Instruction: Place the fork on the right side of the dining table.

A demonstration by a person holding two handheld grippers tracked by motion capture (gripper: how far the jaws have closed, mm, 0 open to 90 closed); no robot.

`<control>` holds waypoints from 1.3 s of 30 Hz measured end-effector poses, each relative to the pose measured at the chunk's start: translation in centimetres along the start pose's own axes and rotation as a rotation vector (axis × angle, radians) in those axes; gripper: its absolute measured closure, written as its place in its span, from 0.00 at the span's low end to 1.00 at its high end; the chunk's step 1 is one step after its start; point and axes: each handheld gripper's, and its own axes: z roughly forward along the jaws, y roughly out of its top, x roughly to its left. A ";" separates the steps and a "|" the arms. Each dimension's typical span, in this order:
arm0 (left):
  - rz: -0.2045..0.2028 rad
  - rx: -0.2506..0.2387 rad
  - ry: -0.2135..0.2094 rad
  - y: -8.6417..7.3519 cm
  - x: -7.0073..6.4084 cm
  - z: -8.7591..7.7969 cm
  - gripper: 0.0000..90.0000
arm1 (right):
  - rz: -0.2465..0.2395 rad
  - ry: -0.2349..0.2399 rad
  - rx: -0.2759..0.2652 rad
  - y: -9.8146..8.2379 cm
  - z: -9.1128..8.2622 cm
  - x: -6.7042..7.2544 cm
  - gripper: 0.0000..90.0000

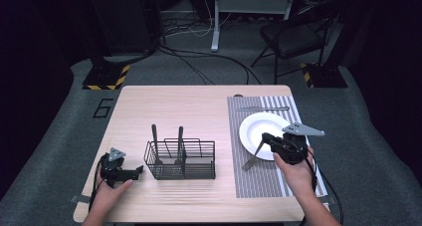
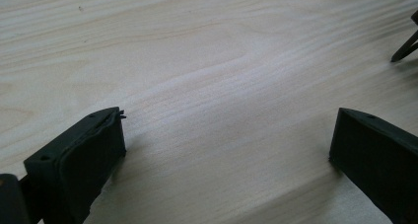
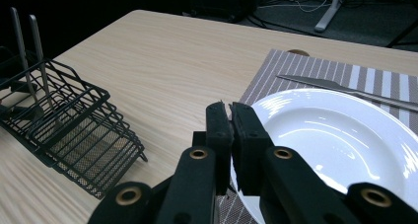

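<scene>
My right gripper (image 1: 264, 137) hovers at the near left rim of the white plate (image 1: 263, 128) on the striped placemat (image 1: 259, 178). Its jaws are shut on the handle of a fork (image 1: 252, 158), which slants down to the mat with its tines by the plate's edge. In the right gripper view the jaws (image 3: 227, 108) press together in front of the plate (image 3: 335, 135); the fork is hidden below them. My left gripper (image 1: 139, 170) lies on the wood left of the black wire basket (image 1: 199, 159), open; its jaws (image 2: 226, 145) stand wide apart over bare tabletop.
Two utensil handles (image 1: 155, 136) stand upright in the basket's left compartments. A knife (image 1: 263, 108) lies on the mat beyond the plate. The table's near edge is close behind both hands. A chair and cables are on the floor past the far edge.
</scene>
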 end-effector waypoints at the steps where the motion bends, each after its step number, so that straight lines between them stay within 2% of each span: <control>1: 0.000 0.000 0.000 0.0 0.0 0.0 0.00 | 0.019 0.001 -0.007 -0.3 -0.2 -0.3 0.96; 20: 0.000 0.000 0.000 0.0 0.0 0.0 0.00 | 0.153 -0.017 -0.045 -2.3 -1.4 -3.0 0.95; 25: 0.000 0.000 0.000 0.0 0.0 0.0 0.00 | 0.249 -0.008 -0.064 -3.5 -1.7 -4.5 0.95; 29: 0.000 0.000 0.000 0.0 0.0 0.0 0.00 | 0.298 -0.015 -0.069 -4.4 -1.8 -5.7 0.94; 31: 0.000 0.000 0.000 0.0 0.0 0.0 0.00 | 0.308 -0.020 -0.071 -4.7 -1.9 -5.9 0.94; 34: 0.000 0.000 -0.002 0.0 0.0 0.0 0.00 | 0.364 -0.028 -0.071 -5.6 -1.9 -6.9 0.93; 36: 0.000 0.000 -0.002 0.0 0.0 0.0 0.00 | 0.374 -0.028 -0.071 -6.0 -1.9 -7.4 0.93; 37: 0.000 0.000 0.000 0.0 0.0 0.0 0.00 | 0.405 -0.028 -0.069 -6.5 -1.9 -7.9 0.92; 39: 0.000 0.000 -0.002 0.0 0.0 0.0 0.00 | 0.417 -0.028 -0.066 -6.7 -1.9 -8.1 0.92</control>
